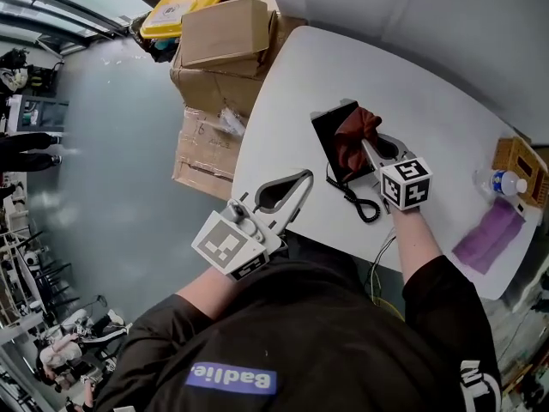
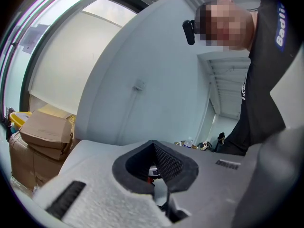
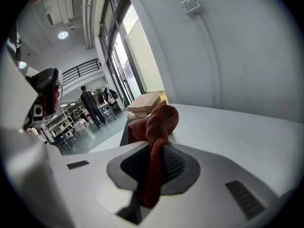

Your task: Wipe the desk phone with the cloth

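A black desk phone (image 1: pixel 328 136) lies flat on the white table (image 1: pixel 429 101), its coiled cord (image 1: pixel 362 204) trailing toward me. My right gripper (image 1: pixel 366 142) is shut on a red-brown cloth (image 1: pixel 352 134), which is bunched on the phone's right side. In the right gripper view the cloth (image 3: pixel 157 120) hangs out between the shut jaws (image 3: pixel 154 146) and piles up ahead of them. My left gripper (image 1: pixel 305 176) is shut and empty, hovering at the table's near edge, left of the phone. In the left gripper view its jaw tips (image 2: pixel 153 144) meet.
A purple cloth (image 1: pixel 488 235), a water bottle (image 1: pixel 500 182) and a wooden basket (image 1: pixel 520 165) sit at the table's right end. Stacked cardboard boxes (image 1: pixel 221 54) and a yellow case (image 1: pixel 184 7) stand on the floor beyond the left side. A person's arms and black shirt fill the foreground.
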The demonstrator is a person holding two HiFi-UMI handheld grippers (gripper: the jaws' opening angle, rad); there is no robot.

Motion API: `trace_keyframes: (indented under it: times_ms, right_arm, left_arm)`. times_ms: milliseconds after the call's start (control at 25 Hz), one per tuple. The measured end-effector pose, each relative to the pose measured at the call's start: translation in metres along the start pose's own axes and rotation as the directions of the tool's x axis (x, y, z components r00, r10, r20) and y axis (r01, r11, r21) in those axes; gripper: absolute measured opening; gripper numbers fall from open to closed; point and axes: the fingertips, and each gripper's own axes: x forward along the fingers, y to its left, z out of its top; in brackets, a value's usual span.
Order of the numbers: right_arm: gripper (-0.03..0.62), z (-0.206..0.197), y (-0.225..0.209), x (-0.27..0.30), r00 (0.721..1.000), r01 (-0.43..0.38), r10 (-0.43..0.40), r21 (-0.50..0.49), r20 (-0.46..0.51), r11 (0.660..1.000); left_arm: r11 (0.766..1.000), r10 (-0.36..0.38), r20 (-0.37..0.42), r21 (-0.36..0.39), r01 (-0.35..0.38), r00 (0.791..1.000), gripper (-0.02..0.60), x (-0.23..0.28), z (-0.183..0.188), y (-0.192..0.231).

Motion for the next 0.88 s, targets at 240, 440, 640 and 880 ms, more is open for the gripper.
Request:
trace_keyframes:
  times_ms: [240,440,640,880]
  right_arm:
    - [0.049,-0.050,0.004,-0.027,0.998,0.036,-0.034,0.053,-0.055,0.998]
    - [0.049,-0.083,0.003,-0.043,0.993,0.082,-0.074,0.083,-0.096,0.993]
    - [0.049,-0.093,0.004,-0.057,0.982,0.154,-0.141,0.099,-0.126,0.983]
    - [0.049,-0.051,0.034,-0.068,0.976,0.215,-0.208,0.107,-0.069,0.971]
  left_arm:
    - [0.998,-0.049,-0.001,0.039,0.049,0.999,0.005,0.009,0.003,-0.010]
    - [0.996,-0.077,-0.002,0.046,0.077,0.997,0.005,0.009,0.001,-0.013]
    - [0.992,-0.126,0.008,0.029,0.126,0.992,0.005,-0.001,0.003,-0.012]
    - [0.979,-0.201,0.032,0.038,0.200,0.979,0.005,-0.027,0.014,-0.002]
